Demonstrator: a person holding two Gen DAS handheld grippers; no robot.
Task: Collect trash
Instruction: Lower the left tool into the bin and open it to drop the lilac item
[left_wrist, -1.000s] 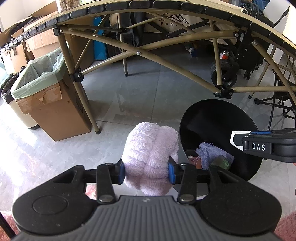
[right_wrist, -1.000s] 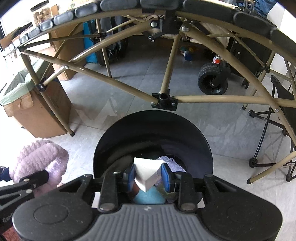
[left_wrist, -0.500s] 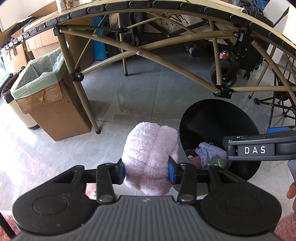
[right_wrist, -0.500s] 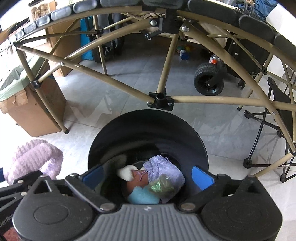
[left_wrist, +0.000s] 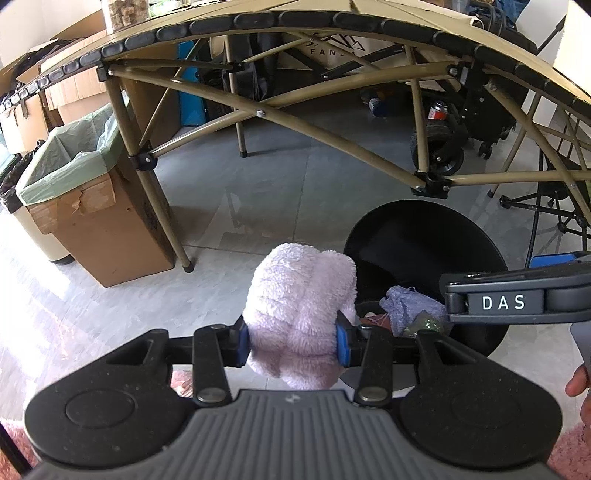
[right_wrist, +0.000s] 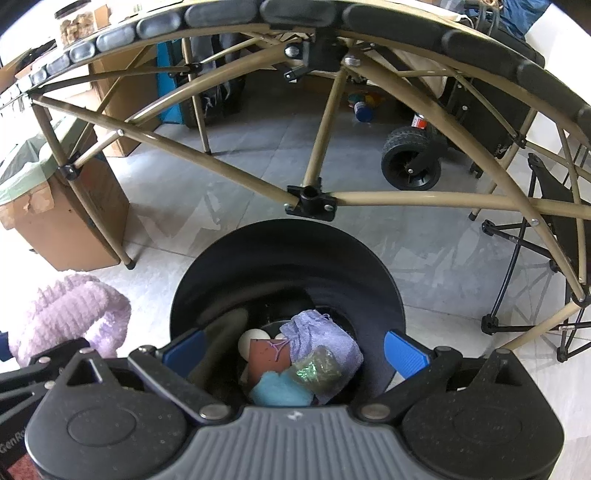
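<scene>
The floor (left_wrist: 266, 192) is grey stone tile, glossy enough to catch pale reflections, and brightest at the left where daylight washes it out. A folding tabletop (right_wrist: 229, 9) with a khaki tube frame and a row of black edge caps arches over the far side of both views, its crossed braces and thin legs standing on the tile. To the left of it sits a brown cardboard box (left_wrist: 92, 229) lined with a pale green bag, a cream bin partly hidden behind it. Under and behind the frame lie more boxes, a blue panel, a small cart with a black rubber wheel (right_wrist: 412, 158), a couple of cans, and at the right the black legs of a folding chair (right_wrist: 524, 236). A round black trash bin (right_wrist: 288, 258) stands on the tile near the frame. The left tool (left_wrist: 291, 341) is clamped on a fluffy lilac cloth (left_wrist: 299, 306), which bulges up between the blue pads just left of the bin's rim, above the floor rather than over the opening. The right tool (right_wrist: 291, 349) hangs directly over the bin with its jaws spread wide apart, having just opened, and nothing sits between them. Down in the bin lie a lavender rag (right_wrist: 321, 339), a brown square, a light blue piece, a greenish crumpled wrapper and a pale round thing.
</scene>
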